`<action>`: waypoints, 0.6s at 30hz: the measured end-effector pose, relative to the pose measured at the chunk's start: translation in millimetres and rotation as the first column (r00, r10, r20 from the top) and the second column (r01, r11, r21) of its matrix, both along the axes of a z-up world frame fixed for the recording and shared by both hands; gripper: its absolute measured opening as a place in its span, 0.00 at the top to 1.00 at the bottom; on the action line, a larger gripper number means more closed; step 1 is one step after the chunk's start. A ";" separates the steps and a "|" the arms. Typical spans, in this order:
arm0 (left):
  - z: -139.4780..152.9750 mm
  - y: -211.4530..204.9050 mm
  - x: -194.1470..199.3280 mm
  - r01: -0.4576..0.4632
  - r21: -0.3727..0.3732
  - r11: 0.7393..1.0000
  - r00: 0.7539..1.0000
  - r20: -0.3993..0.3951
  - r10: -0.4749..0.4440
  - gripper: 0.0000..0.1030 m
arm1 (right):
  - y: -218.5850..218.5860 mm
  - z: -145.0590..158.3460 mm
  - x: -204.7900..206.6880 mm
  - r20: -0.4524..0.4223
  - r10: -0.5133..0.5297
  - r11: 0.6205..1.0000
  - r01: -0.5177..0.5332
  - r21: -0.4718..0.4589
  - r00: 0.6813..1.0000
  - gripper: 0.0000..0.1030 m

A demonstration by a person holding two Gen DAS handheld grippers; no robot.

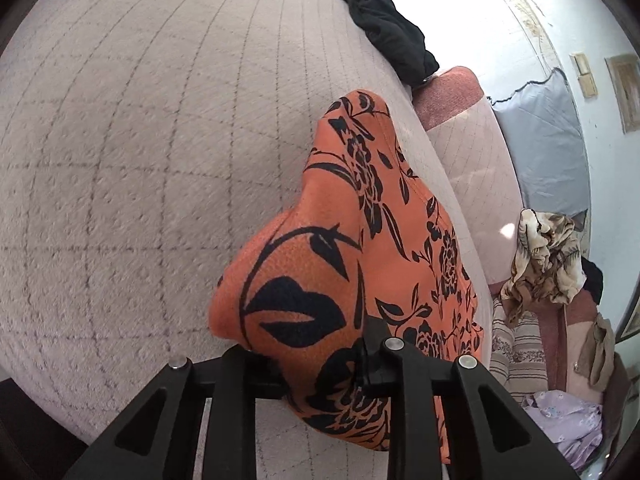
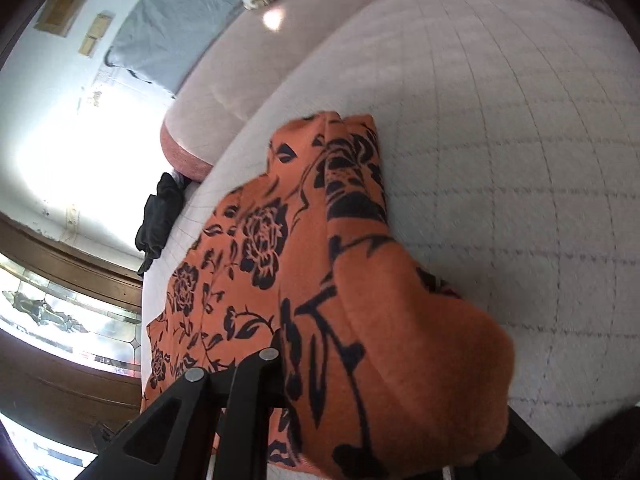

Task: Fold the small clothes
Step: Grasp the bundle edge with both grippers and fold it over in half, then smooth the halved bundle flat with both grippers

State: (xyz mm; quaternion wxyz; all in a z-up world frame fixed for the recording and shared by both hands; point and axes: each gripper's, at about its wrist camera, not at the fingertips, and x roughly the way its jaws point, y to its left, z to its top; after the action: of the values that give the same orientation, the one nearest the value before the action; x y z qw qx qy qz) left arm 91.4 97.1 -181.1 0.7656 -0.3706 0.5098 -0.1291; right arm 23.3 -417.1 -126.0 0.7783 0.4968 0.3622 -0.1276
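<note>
Orange floral-print fabric garment (image 1: 360, 216) bunches right at both my claws, draped over their tips above the pale quilted bed cover (image 1: 140, 152). My left gripper (image 1: 320, 376) pinches its edge; my right gripper (image 2: 320, 380) is buried, grip unclear. Crumpled black cloth (image 1: 384, 32) lies beyond.

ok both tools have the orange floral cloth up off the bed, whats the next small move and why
Probably carry both held edges forward and lower them onto the far part of the orange floral cloth. The left tool and right tool each seem shut on a bunched edge, while the cloth's far part lies on the quilted bed cover, so the fold looks half made.
</note>
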 end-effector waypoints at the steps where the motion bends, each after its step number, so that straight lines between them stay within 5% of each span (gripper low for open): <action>1: 3.6 1.8 -0.8 0.006 0.014 1.000 1.000 -0.004 -0.006 0.72 | -4.7 -3.1 -2.4 0.001 -0.013 0.998 0.013 0.054 1.000 0.78; 4: 21.3 11.5 -8.3 0.017 0.100 0.995 1.000 0.007 -0.018 0.65 | -16.5 4.3 -9.6 -0.001 -0.014 0.995 0.014 0.103 1.000 0.74; 6: 34.2 21.8 -13.8 0.009 0.137 0.991 1.000 0.024 -0.013 0.64 | -21.3 15.7 -16.1 -0.007 0.008 0.998 -0.007 0.064 1.000 0.70; 8: 52.7 32.8 -18.2 -0.038 0.250 0.968 0.998 0.062 0.023 0.61 | -25.2 25.8 -24.0 -0.019 0.018 1.000 -0.018 0.006 1.000 0.63; 10: 73.5 47.0 -21.6 -0.089 0.335 0.938 0.990 0.130 0.048 0.61 | -34.3 30.5 -34.0 -0.028 -0.014 1.000 0.014 0.007 1.000 0.41; 14: 110.6 49.2 -8.4 -0.130 0.423 0.897 0.973 0.231 0.033 0.51 | -66.5 50.3 -52.3 -0.036 -0.162 0.984 0.159 -0.074 0.986 0.39; 18: 123.8 10.1 30.9 -0.052 0.478 0.877 0.968 0.241 -0.075 0.43 | -76.3 78.5 -18.4 0.042 -0.104 0.972 0.111 -0.206 0.994 0.51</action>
State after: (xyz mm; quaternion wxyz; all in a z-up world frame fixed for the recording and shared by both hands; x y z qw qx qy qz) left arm 122.3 107.2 -57.3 0.8912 -0.1464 0.4264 -0.0493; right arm 4.9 -493.4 -47.5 0.8233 0.4337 0.3074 -0.1989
